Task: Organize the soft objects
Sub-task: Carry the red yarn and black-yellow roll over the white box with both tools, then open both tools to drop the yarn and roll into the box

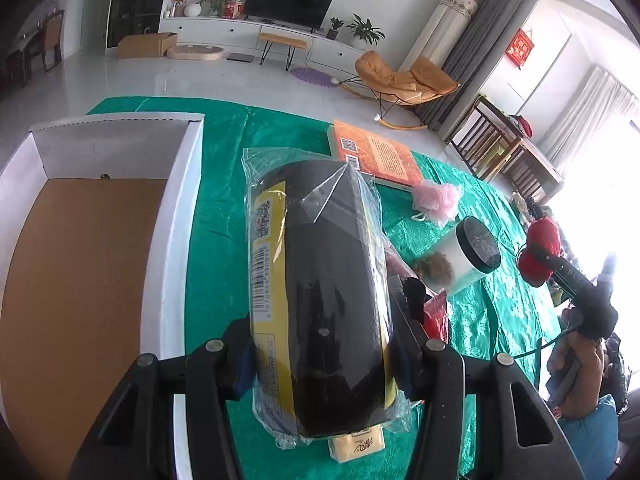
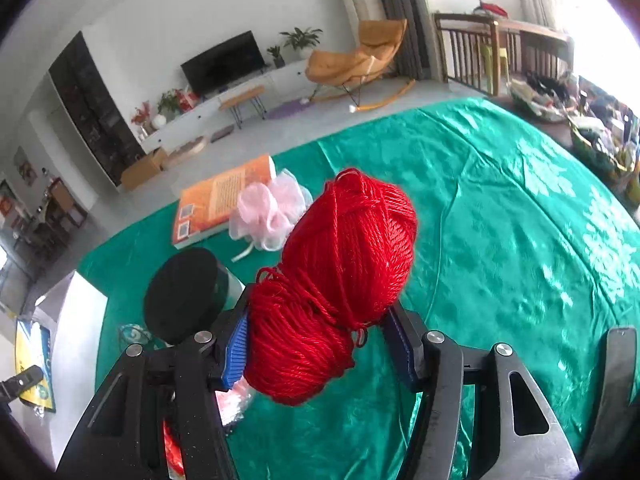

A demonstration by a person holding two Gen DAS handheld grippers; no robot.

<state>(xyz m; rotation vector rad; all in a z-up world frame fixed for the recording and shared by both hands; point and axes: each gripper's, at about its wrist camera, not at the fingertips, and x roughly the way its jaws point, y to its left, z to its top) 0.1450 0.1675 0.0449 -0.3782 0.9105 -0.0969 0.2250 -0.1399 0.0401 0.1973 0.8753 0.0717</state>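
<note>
box (image 1: 120, 128): empty, nothing sorted yet
L gripper (image 1: 324, 356): you're clamping bagged black roll (image 1: 332, 280)
R gripper (image 2: 316, 344): you're squeezing red yarn (image 2: 344, 264)
left: pink loofah (image 2: 268, 212) on table

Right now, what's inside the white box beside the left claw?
The white box shows only a bare brown floor; nothing lies on the part in view. Its near end is cut off by the frame and the left claw, so I can't vouch for that.

Red yarn (image 2: 344, 272), pink mesh puff (image 2: 268, 212), orange book (image 2: 216, 200), black-and-yellow package (image 1: 320, 292), on a green patterned surface (image 2: 520, 240).
</note>
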